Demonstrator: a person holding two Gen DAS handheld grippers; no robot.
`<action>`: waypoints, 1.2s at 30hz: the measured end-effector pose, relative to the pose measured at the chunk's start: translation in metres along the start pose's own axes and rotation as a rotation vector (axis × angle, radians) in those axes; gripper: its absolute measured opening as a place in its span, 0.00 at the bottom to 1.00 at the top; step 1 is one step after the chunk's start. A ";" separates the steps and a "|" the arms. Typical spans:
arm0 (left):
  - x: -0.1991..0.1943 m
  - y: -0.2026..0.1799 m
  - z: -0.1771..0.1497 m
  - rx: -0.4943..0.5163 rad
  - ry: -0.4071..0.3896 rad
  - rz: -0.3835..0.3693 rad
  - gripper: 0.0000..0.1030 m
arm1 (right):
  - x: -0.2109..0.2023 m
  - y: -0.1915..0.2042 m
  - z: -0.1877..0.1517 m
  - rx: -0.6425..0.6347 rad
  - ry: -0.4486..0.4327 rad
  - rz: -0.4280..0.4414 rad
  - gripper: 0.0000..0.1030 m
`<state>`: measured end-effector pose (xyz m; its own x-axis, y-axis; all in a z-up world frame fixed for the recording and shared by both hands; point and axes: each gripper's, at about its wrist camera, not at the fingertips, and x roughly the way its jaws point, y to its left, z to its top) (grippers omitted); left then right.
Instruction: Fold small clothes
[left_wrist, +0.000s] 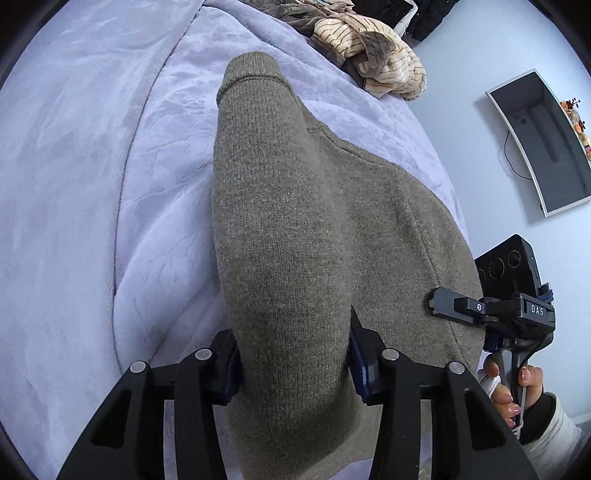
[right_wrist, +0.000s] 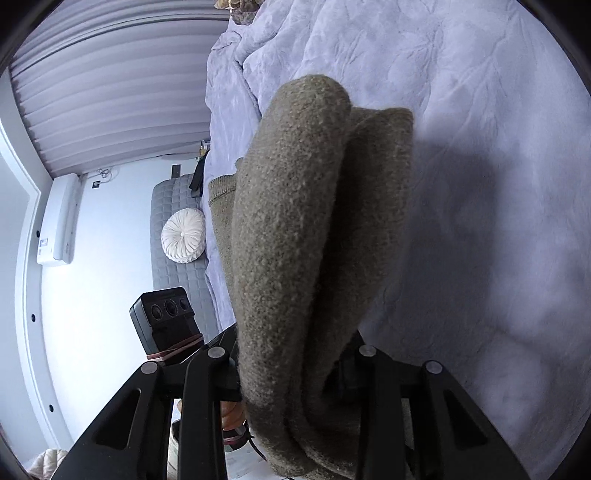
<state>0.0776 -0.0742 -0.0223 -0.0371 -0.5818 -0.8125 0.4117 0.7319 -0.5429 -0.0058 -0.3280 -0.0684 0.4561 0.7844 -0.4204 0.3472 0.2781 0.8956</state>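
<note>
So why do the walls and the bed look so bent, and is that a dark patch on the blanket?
Left wrist view: the fisheye lens bows the wall screen. Right wrist view: the brown knit garment casts a soft shadow on the lilac blanket; light is even, without glare.

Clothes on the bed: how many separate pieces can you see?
2: a brown sweater held over the blanket, and a striped garment bunched at its far edge. More may be hidden.
</note>
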 end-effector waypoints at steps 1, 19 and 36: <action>-0.009 0.001 -0.007 0.002 -0.002 0.003 0.47 | 0.003 0.005 -0.009 -0.001 0.002 0.007 0.35; -0.056 0.094 -0.156 -0.136 0.106 0.193 0.47 | 0.106 -0.025 -0.122 0.102 0.121 -0.038 0.34; -0.065 0.088 -0.164 -0.015 0.026 0.381 0.32 | 0.082 0.011 -0.125 -0.132 0.060 -0.551 0.08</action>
<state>-0.0326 0.0867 -0.0519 0.0925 -0.2577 -0.9618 0.3872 0.8992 -0.2037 -0.0667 -0.1914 -0.0745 0.1880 0.5324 -0.8253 0.4134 0.7194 0.5582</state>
